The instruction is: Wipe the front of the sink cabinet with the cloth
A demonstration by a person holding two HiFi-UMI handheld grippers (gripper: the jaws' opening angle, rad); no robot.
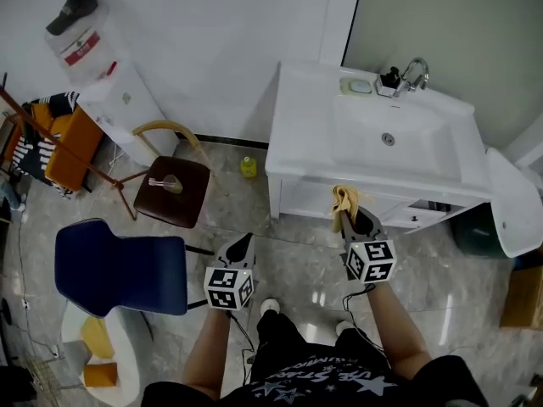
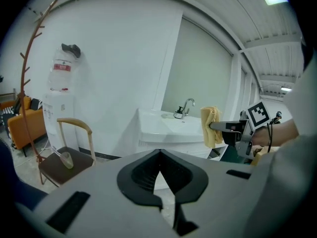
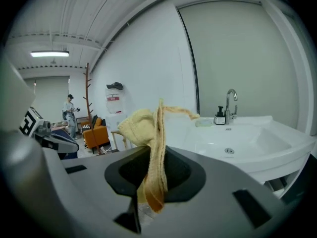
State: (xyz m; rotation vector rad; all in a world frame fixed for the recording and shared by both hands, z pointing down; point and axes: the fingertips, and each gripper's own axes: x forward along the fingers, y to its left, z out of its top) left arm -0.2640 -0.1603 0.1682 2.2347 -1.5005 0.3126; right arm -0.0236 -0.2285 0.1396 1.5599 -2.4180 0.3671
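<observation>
Wiping well from here looks to call for laying the yellow cloth (image 1: 343, 202) flat against the white front of the sink cabinet (image 1: 307, 200). It now hangs bunched in a narrow fold that would likely meet the panel only along an edge, so pressing its broad side on and running long overlapping strokes from the top edge downward should avoid missed strips. The cloth is pinched between the fingers of the right gripper (image 1: 355, 220), which are clamped tight on it. It sits at the cabinet's upper front edge, though I cannot tell whether it touches. The left gripper (image 1: 243, 242) hangs lower, well apart from the cabinet, its fingers drawn together on nothing. Above, the sink basin (image 1: 399, 142) holds nothing visible but its drain. On its back rim stand a tap (image 1: 414, 69), a dark soap dispenser (image 1: 390, 79) and a small dish (image 1: 361, 86) with something pale green in it. A small yellow bottle (image 1: 248, 167) stands on the floor by the cabinet's left end, and the contents of a dark bin (image 1: 473, 227) at the right end are hidden.
</observation>
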